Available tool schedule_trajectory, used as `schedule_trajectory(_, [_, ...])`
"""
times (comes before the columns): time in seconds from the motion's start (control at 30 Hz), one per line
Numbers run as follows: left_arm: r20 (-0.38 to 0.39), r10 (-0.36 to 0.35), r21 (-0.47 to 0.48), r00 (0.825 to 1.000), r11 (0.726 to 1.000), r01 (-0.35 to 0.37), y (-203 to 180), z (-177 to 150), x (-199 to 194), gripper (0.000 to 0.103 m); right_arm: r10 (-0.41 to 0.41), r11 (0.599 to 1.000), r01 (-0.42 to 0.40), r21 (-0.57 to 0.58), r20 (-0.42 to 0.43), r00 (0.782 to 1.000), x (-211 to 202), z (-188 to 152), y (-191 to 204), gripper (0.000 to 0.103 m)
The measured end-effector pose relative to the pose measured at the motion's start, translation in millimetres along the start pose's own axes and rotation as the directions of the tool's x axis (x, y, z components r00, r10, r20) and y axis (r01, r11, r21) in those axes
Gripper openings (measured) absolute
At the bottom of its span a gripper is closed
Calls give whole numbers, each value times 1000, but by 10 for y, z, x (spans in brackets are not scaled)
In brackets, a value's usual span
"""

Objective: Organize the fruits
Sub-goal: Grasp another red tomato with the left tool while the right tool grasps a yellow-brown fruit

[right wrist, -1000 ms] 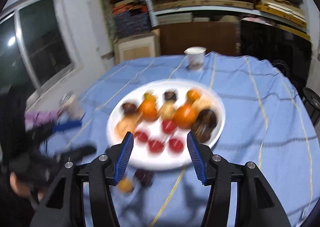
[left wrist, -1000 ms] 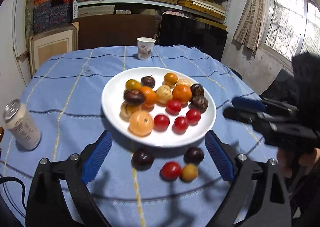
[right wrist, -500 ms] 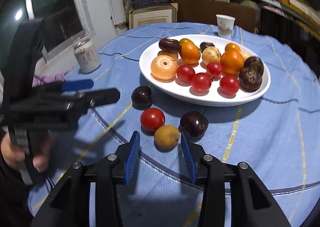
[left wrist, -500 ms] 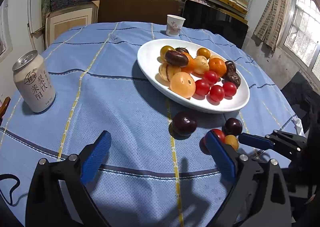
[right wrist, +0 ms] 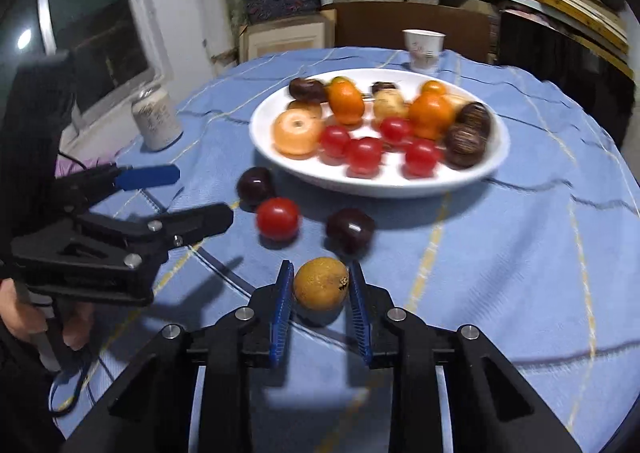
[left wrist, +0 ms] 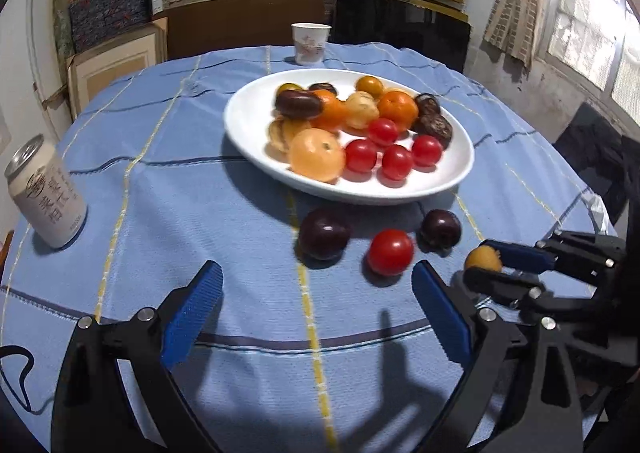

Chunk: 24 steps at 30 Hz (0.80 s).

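Right gripper (right wrist: 320, 289) clamped on the yellow fruit (right wrist: 321, 283), left gripper (left wrist: 316, 313) wide and empty.

From the left: the can (left wrist: 46, 197) has blurred print, the left gripper hovers over bare tablecloth (left wrist: 168, 189), and its holder's hand (right wrist: 24, 317) is half cut off. The yellow fruit sits on the cloth near the plate (right wrist: 496, 157), just beside a dark plum (right wrist: 350, 229) and tomato (right wrist: 278, 218); roundish, no clear long axis, its stem end facing right. Plate fruit is motion-blurred.
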<state>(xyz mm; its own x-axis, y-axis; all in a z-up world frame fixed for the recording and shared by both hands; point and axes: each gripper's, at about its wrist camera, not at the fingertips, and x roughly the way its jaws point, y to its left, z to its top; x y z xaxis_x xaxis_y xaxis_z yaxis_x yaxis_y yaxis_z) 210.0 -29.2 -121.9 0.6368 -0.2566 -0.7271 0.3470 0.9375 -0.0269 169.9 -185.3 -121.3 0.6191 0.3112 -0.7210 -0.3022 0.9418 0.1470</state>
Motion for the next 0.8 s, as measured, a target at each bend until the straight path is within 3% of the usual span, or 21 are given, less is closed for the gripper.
schedule_trajectory(0.2, [8, 46, 147, 999, 988, -47, -412, -1, 103, 93, 8, 991, -14, 131, 45, 999, -95, -69, -325, 28])
schedule_trajectory(0.37, [-12, 18, 105, 1000, 994, -16, -336, 21, 146, 93, 26, 994, -32, 100, 56, 998, -108, -74, -269, 28])
schedule_trajectory(0.47, [-34, 2, 95, 999, 995, 2, -314, 30, 206, 81, 34, 992, -40, 119, 53, 998, -95, -79, -299, 28])
schedule_trajectory(0.8, [-29, -5, 165, 1000, 986, 10, -477, 34, 245, 71, 41, 989, -48, 137, 53, 998, -96, -90, -344, 28])
